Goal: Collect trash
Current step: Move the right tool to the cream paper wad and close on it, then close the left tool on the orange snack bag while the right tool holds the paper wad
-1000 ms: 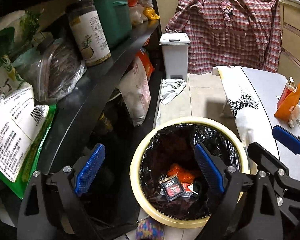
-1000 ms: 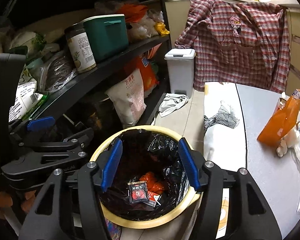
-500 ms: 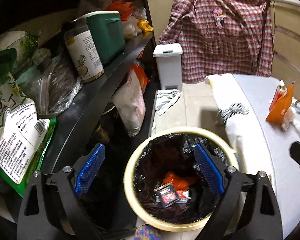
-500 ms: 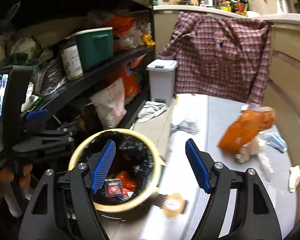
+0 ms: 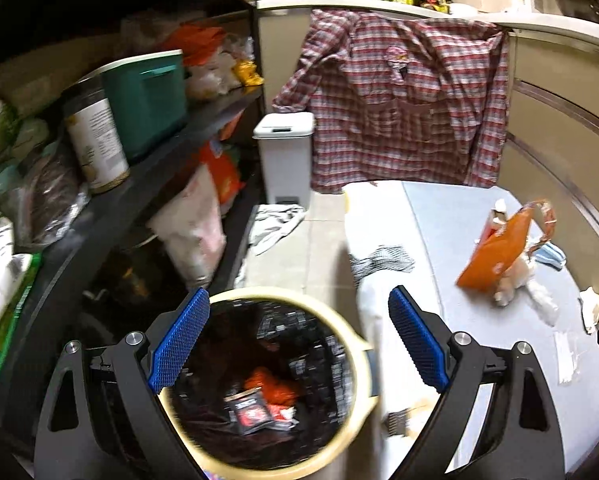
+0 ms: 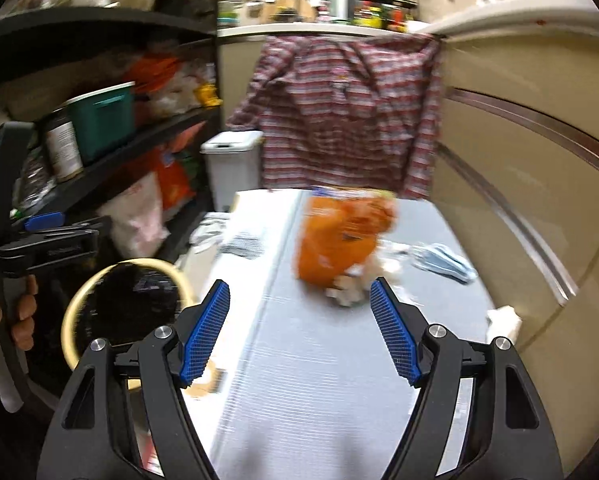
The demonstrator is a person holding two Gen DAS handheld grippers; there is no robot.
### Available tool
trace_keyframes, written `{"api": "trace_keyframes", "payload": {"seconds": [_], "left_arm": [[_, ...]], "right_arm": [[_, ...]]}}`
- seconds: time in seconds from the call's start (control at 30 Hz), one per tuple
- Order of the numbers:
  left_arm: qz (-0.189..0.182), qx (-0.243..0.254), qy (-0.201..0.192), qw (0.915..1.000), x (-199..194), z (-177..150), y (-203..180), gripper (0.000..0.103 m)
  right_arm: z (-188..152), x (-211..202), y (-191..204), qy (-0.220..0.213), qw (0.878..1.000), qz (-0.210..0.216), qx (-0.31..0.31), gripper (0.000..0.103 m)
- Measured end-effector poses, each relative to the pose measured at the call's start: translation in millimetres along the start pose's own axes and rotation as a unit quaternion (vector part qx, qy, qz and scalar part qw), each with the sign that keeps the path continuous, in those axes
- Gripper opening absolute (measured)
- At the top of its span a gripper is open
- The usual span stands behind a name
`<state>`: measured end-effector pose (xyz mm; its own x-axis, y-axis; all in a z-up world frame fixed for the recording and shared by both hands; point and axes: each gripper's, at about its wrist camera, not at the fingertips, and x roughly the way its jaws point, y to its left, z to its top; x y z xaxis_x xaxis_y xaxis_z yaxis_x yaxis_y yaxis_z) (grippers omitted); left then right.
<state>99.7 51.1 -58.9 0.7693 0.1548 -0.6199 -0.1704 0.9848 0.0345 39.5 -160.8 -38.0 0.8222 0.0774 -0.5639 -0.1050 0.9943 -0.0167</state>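
Note:
A cream-rimmed bin (image 5: 363,348) lined with a black bag stands on the floor beside the table; inside lie a dark sachet (image 5: 251,408) and orange wrappers. My left gripper (image 5: 299,340) hangs open above the bin, nothing between its blue pads. My right gripper (image 6: 299,332) is open over the grey table (image 6: 319,360), empty, facing an orange snack bag (image 6: 339,240) with crumpled white scraps at its base. The same bag (image 5: 495,252) shows at the right in the left wrist view. The bin (image 6: 75,308) lies to the left of the right gripper.
A black shelf rack (image 5: 147,172) full of packets, a can and a green box stands on the left. A white lidded bin (image 5: 285,160) and a plaid shirt (image 5: 407,104) are behind. A blue face mask (image 6: 443,262) and white tissue (image 6: 503,320) lie on the table. A hand (image 6: 19,316) holds the left gripper.
Both grippers swung right, away from the shelf. The right gripper left the bin, opened wider, and now sits over the table facing the orange bag. The left still hovers over the bin.

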Motion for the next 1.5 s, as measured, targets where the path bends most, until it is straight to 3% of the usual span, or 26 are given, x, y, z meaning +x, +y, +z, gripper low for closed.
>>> {"api": "trace_keyframes", "payload": {"seconds": [0.2,0.37,0.53,0.77,1.07,1.17,1.2,1.23,1.27,1.4,1.5], "left_arm": [[-0.016,0.009,-0.017,0.9997,8.0,-0.1,-46.3,0.088],[-0.024,0.038,-0.038,0.9982,10.9,-3.5,-77.7,0.088],[-0.034,0.050,-0.040,0.9973,18.2,-4.3,-97.5,0.088],[-0.040,0.065,-0.029,0.9967,33.7,-8.2,-117.9,0.088],[-0.045,0.089,-0.027,0.9946,39.8,-12.0,-132.5,0.088],[-0.048,0.094,-0.028,0.9940,39.8,-12.4,-134.9,0.088],[-0.049,0.094,-0.029,0.9940,39.8,-12.5,-135.2,0.088],[-0.051,0.094,-0.028,0.9939,39.7,-12.5,-135.9,0.088],[-0.052,0.093,-0.029,0.9939,39.7,-12.6,-136.3,0.088],[-0.066,0.090,-0.028,0.9934,39.2,-13.1,-135.5,0.088],[-0.118,0.079,-0.017,0.9898,39.2,-10.7,-131.3,0.088]], "right_arm": [[-9.1,11.6,-73.8,-0.012,0.995,-0.075,0.062,0.072],[-19.2,30.7,-149.3,-0.012,0.980,-0.148,0.133,0.072],[-33.9,55.1,-208.8,0.013,0.964,-0.176,0.201,0.072],[-47.8,96.3,-237.2,0.059,0.961,-0.207,0.176,0.072],[-61.4,141.0,-243.9,0.117,0.963,-0.199,0.136,0.070],[-66.2,147.6,-249.6,0.129,0.959,-0.210,0.140,0.058],[-67.9,148.2,-249.9,0.131,0.958,-0.211,0.141,0.039],[-69.0,149.3,-252.0,0.136,0.958,-0.208,0.145,0.011],[-69.4,149.4,-253.8,0.141,0.957,-0.205,0.149,0.003],[-60.8,138.5,-252.5,0.122,0.959,-0.204,0.152,0.002],[-45.6,126.1,-240.8,0.095,0.966,-0.191,0.144,0.002]]}}
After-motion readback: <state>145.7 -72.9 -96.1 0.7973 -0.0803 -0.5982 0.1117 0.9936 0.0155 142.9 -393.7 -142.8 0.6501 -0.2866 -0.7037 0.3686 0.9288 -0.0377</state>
